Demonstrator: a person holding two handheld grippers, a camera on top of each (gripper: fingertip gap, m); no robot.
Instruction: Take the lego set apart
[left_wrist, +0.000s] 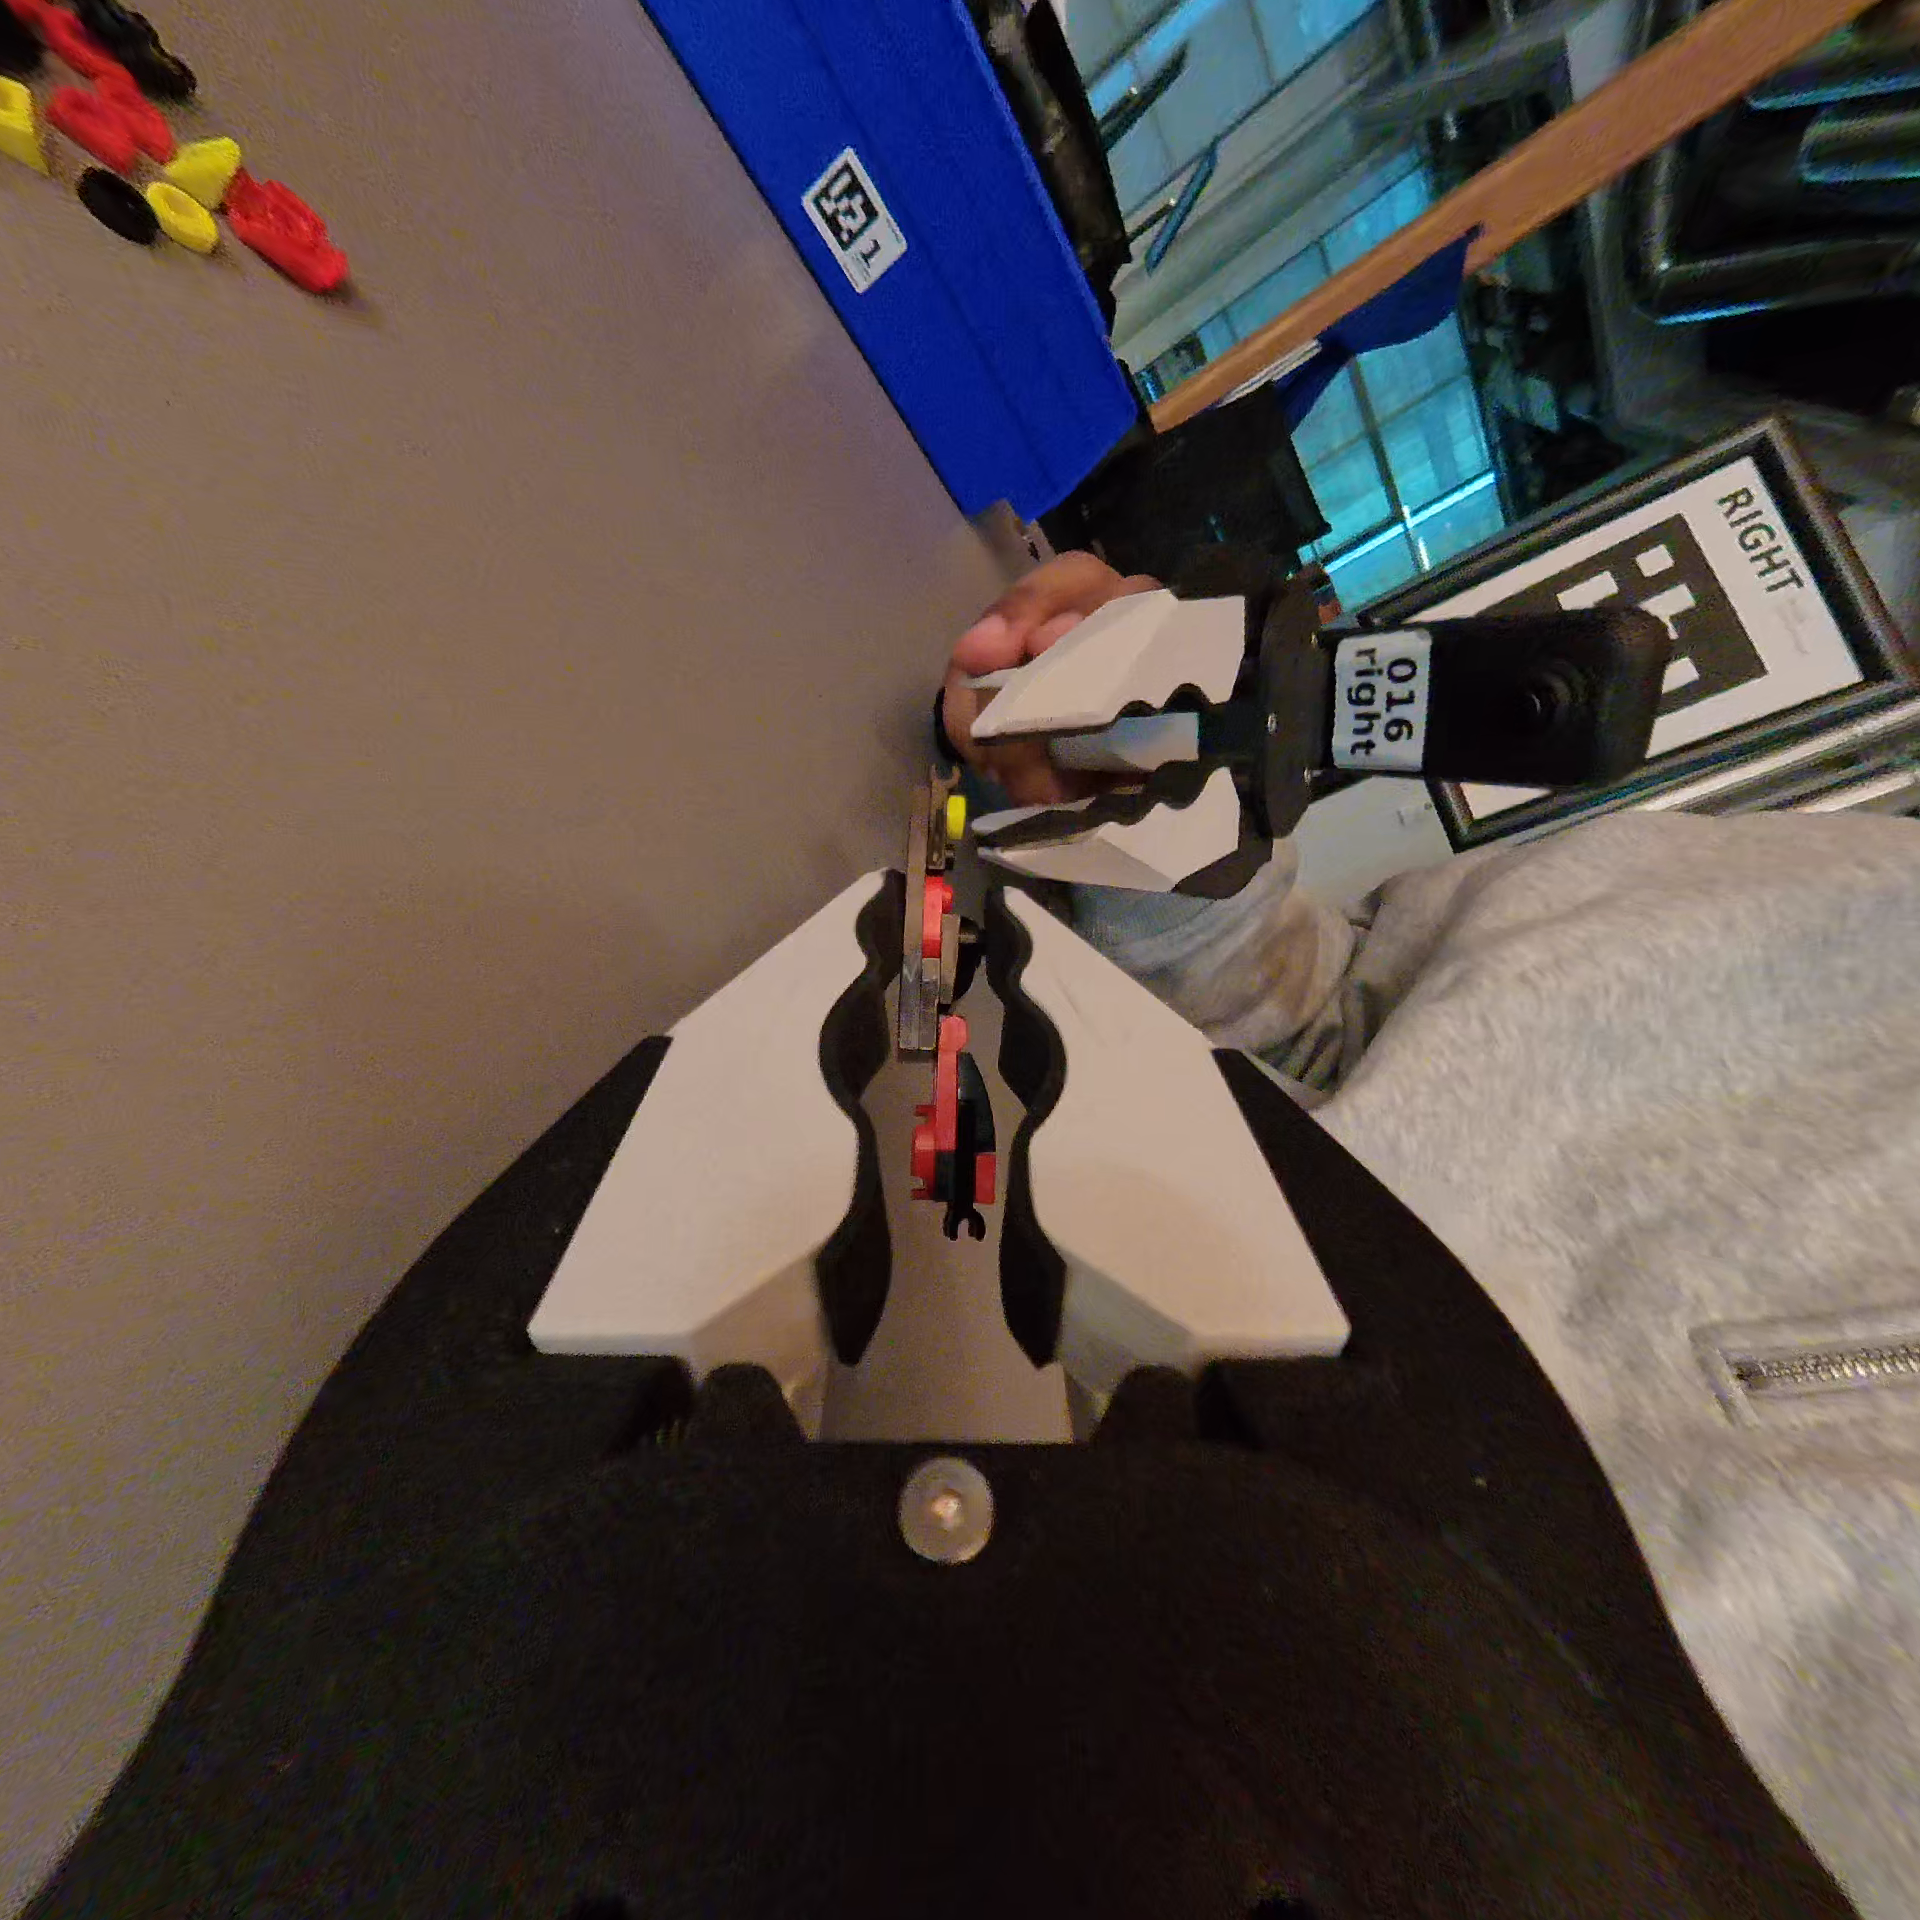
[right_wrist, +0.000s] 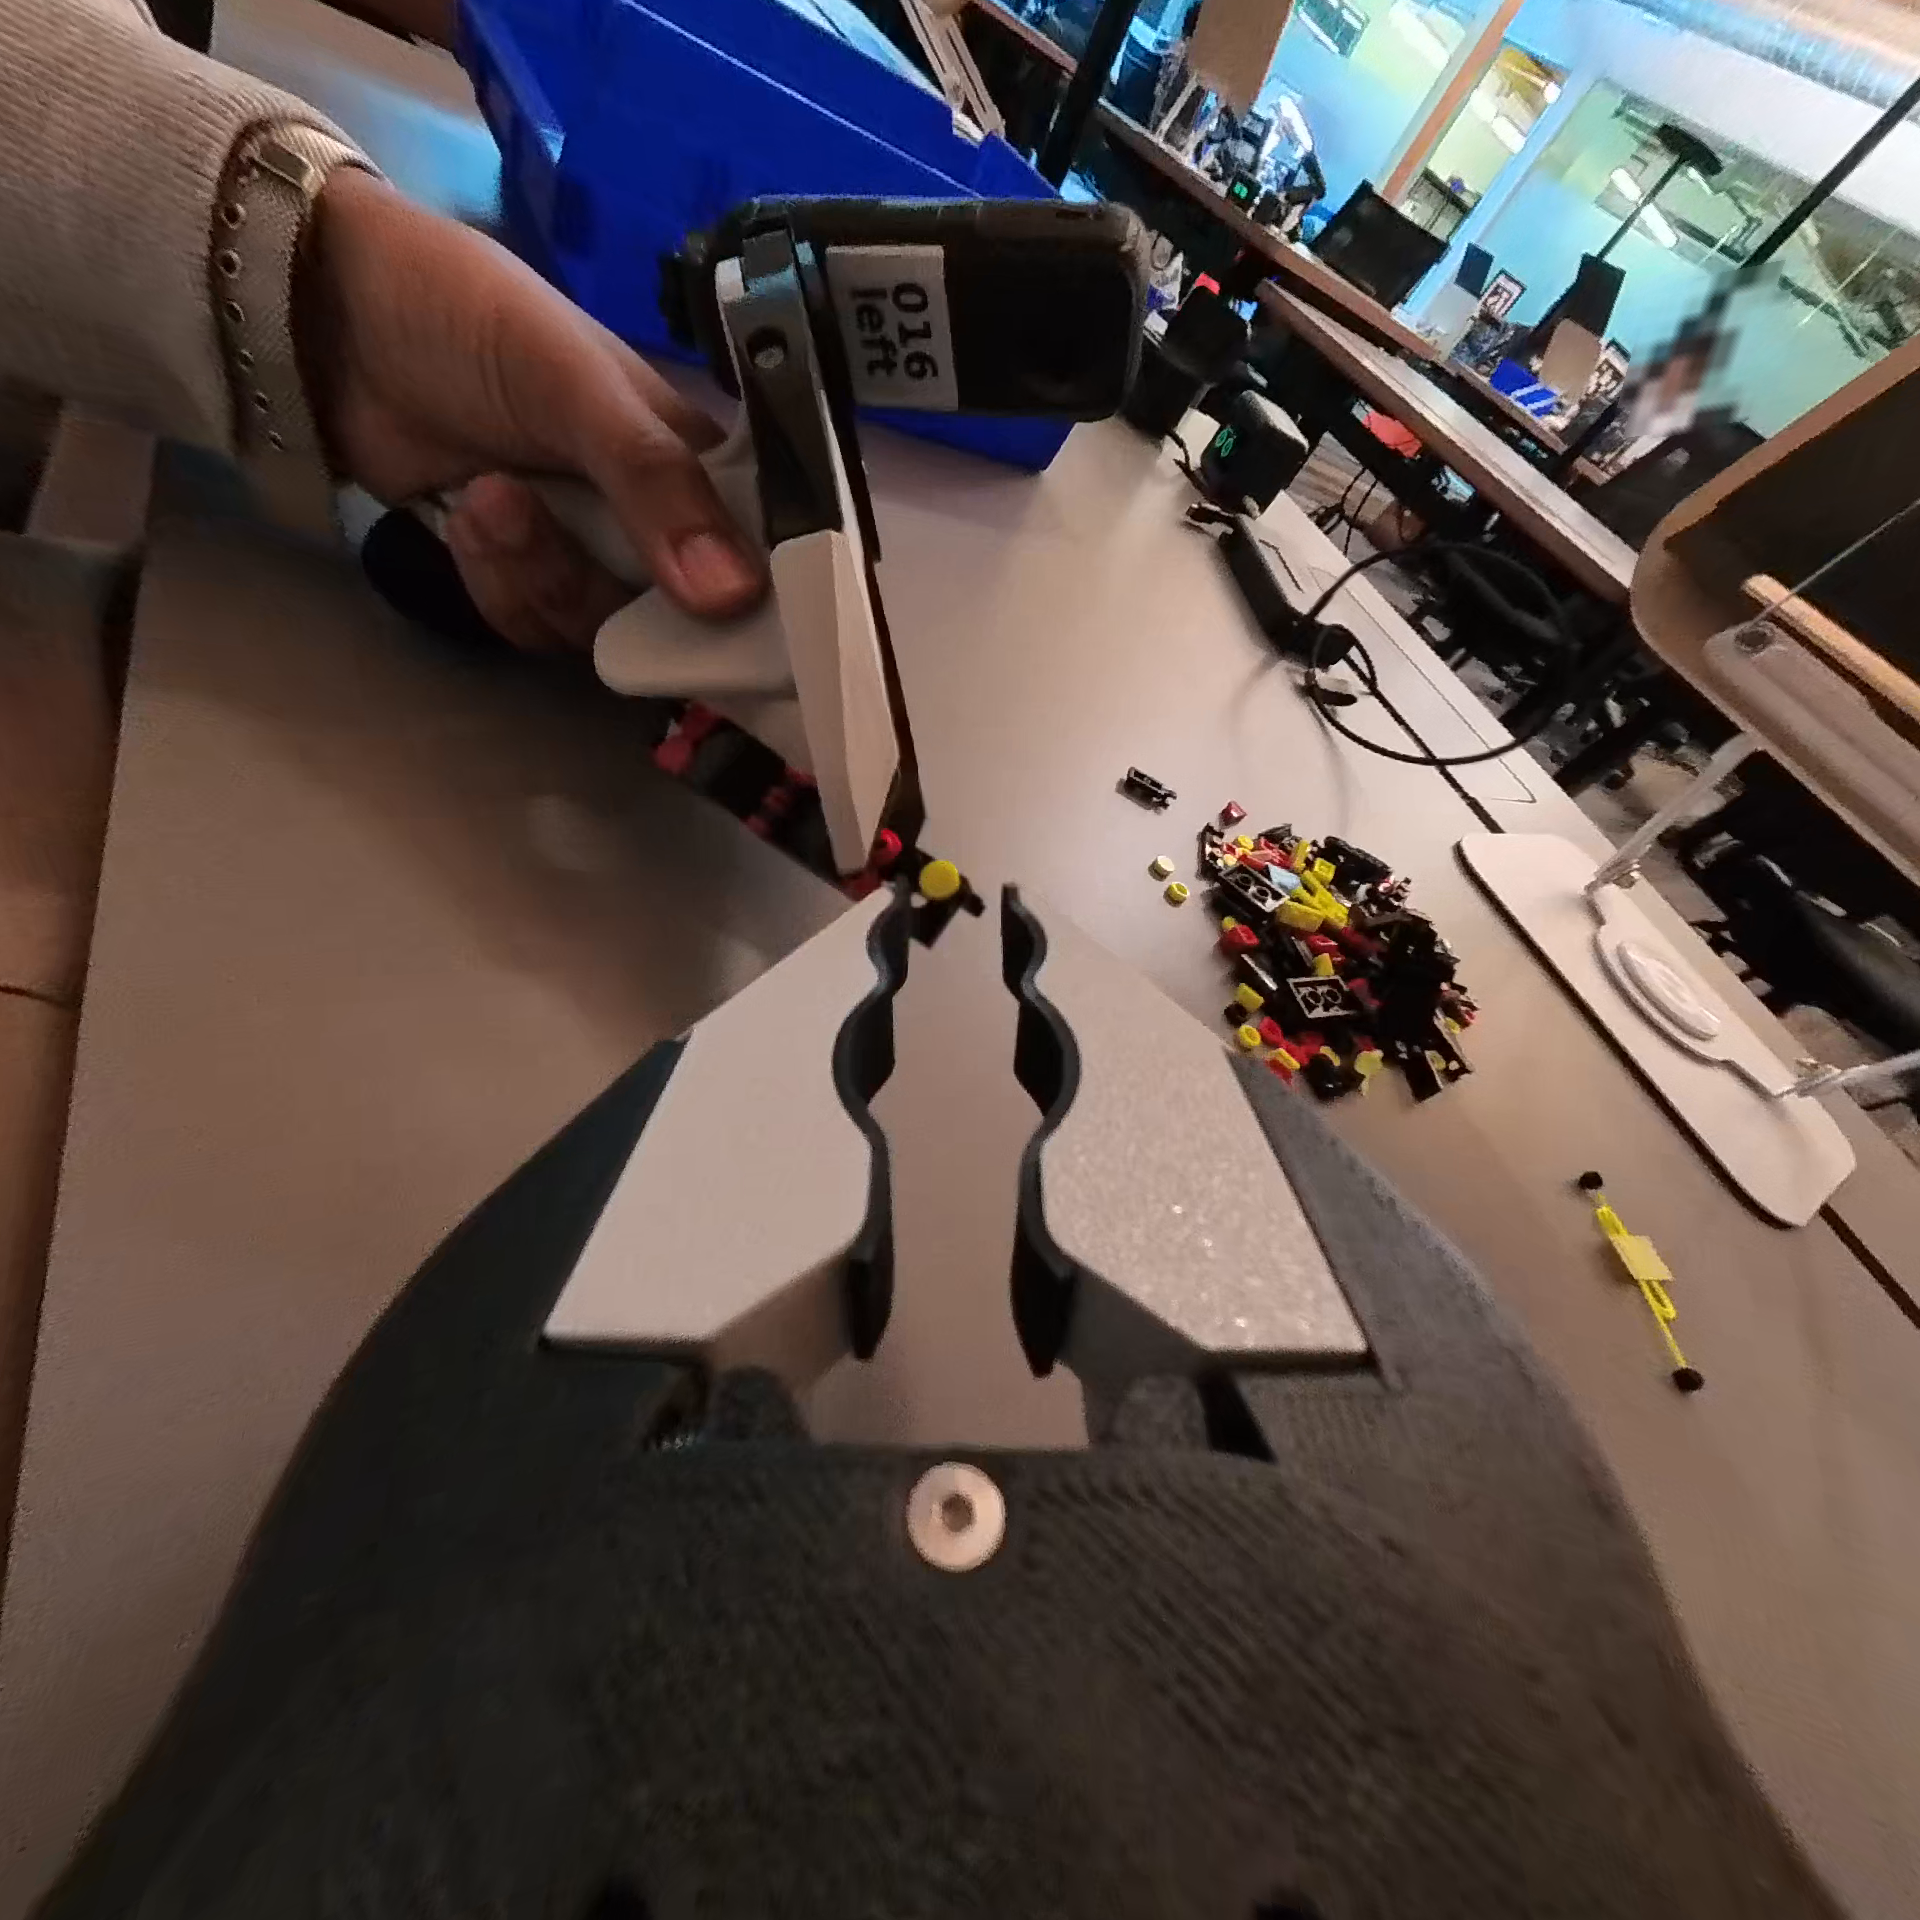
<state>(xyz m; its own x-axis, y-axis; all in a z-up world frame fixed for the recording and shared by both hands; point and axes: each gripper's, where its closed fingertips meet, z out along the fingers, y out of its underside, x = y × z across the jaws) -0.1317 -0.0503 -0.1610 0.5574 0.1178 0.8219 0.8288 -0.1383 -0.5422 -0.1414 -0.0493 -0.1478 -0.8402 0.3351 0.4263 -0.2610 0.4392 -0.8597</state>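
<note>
My left gripper (left_wrist: 945, 894) is shut on the lego set (left_wrist: 933, 977), a thin build of grey, red and black pieces with a yellow stud (left_wrist: 954, 821) at its far end. It holds the set above the grey table (left_wrist: 416, 727). My right gripper (right_wrist: 948, 902) is open, and its tips are right at the set's yellow-stud end (right_wrist: 940, 878). In the left wrist view the right gripper (left_wrist: 977, 779) comes in from the right with its jaws apart. In the right wrist view the left gripper (right_wrist: 873, 847) comes down from above onto the set (right_wrist: 727, 769).
A pile of loose red, yellow and black pieces (right_wrist: 1340, 956) lies on the table to the right; it also shows in the left wrist view (left_wrist: 156, 135). A yellow axle piece (right_wrist: 1642, 1268), a small black piece (right_wrist: 1148, 787), a blue bin (right_wrist: 675, 156) and a white stand base (right_wrist: 1662, 1039) are nearby. My two grippers' fingertips are within a few centimetres of each other.
</note>
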